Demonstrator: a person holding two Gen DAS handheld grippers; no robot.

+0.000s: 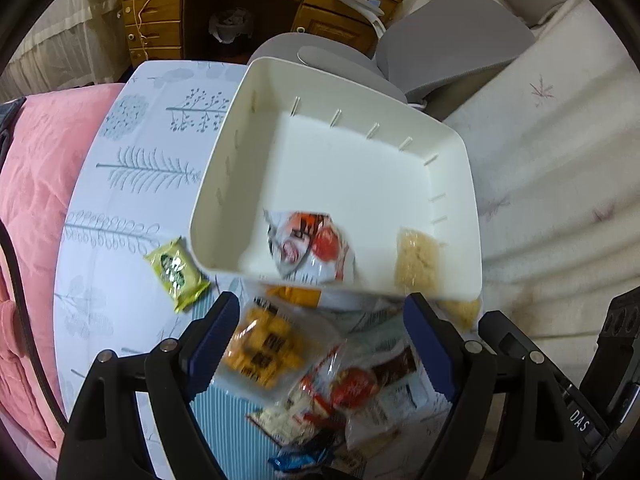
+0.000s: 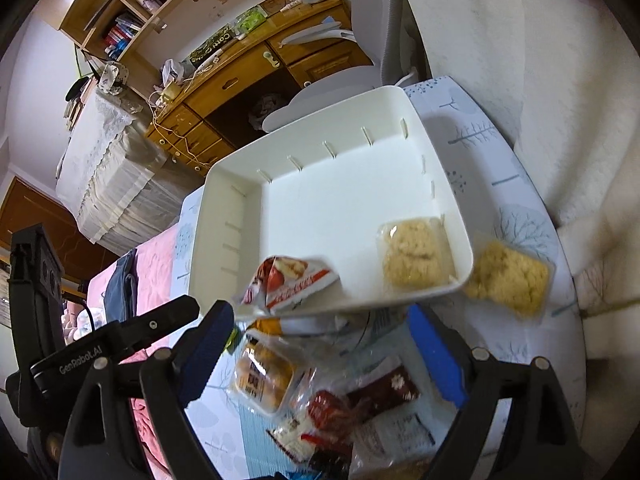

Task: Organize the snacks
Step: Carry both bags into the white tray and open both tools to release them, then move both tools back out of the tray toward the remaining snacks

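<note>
White rectangular plastic bin on the desk holds a red-and-white snack packet and a clear-wrapped pale crumbly cake. An identical cake lies just outside its corner. A green-yellow packet and a loose pile of mixed packets lie near the bin.

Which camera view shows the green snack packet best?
The left wrist view: the green packet lies in full sight on the tablecloth, beside the white bin. In the right wrist view only a small green edge shows behind a finger.
</note>
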